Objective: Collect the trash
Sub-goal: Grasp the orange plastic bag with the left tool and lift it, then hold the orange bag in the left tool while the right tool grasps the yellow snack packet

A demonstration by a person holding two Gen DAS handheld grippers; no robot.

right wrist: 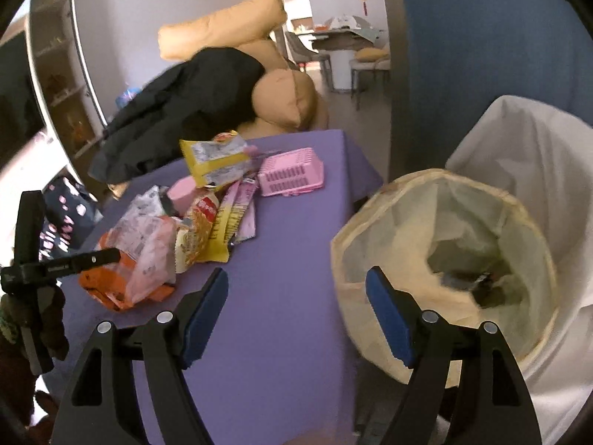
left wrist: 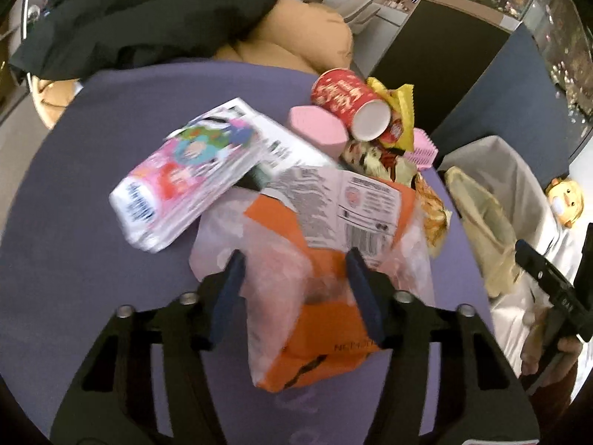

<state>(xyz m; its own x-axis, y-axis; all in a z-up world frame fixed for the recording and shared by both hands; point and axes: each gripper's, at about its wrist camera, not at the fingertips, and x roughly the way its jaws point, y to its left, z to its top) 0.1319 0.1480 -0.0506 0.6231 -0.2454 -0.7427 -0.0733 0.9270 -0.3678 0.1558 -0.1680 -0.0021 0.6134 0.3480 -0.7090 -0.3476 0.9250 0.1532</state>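
Trash here means a loose heap of wrappers on the purple worktop point(left wrist: 92, 204), and nearest the left wrist camera lies an orange and clear plastic snack bag with a white printed label point(left wrist: 326, 259). Its long axis runs from the near edge away toward the far right, label end pointing at the pile beyond. The left claw point(left wrist: 296, 289) straddles the bag's near half with one blue pad on each side; blur hides whether the pads actually press the plastic, so I cannot tell if it is gripped or only framed. To the left lies a white and pink printed tissue pack point(left wrist: 185, 174), and at the far right a red paper cup on its side point(left wrist: 350, 107) shows its pale base. I judge the step in hand to be picking this bag up; next the pads must close firmly on the slippery film before any lift.

From the right wrist camera, the right claw point(right wrist: 296, 311) stands released, nothing between its pads, hanging over the worktop's right edge. Just right of it gapes the round cream bin lined with a pale plastic bag point(right wrist: 370, 222), some dark scraps at its bottom. The orange bag lies at the near left of the heap, well apart from the bin, so it has to be carried rightward.
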